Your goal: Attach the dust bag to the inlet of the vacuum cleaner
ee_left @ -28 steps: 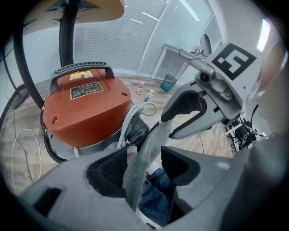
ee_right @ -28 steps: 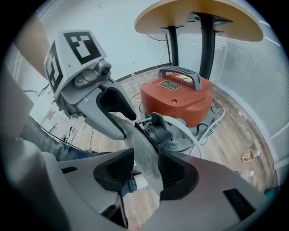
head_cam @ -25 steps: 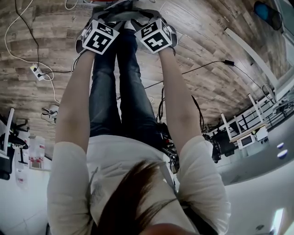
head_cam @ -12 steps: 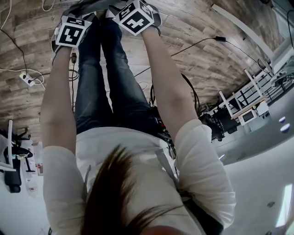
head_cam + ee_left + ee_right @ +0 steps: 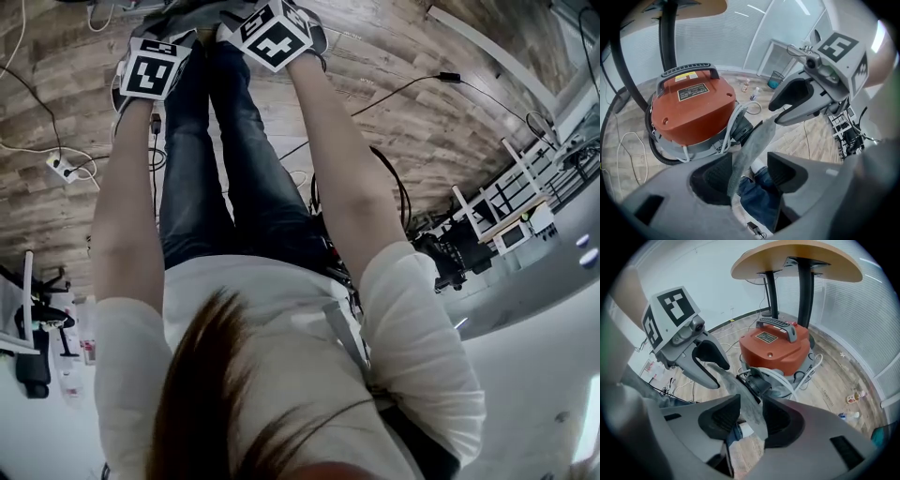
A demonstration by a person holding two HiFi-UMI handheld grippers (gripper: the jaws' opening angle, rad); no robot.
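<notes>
Spanning between both claws, gray dust bag (image 5: 752, 140) sits just in front of black inlet (image 5: 740, 129) of orange vacuum cleaner (image 5: 691, 112) on wood floor (image 5: 834, 385). Both apart: left claw (image 5: 749, 165) has bag lying against one pad only; right claw (image 5: 750, 414) just been closing, bag between pads, touching one side.

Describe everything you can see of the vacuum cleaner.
The vacuum cleaner stands upright on the wooden floor beneath a round table. It has an orange-red domed lid with a dark handle and a label, a grey base, a black inlet on its near side and a white cable looped alongside. The grey dust bag hangs before the inlet, seemingly not yet on it.
</notes>
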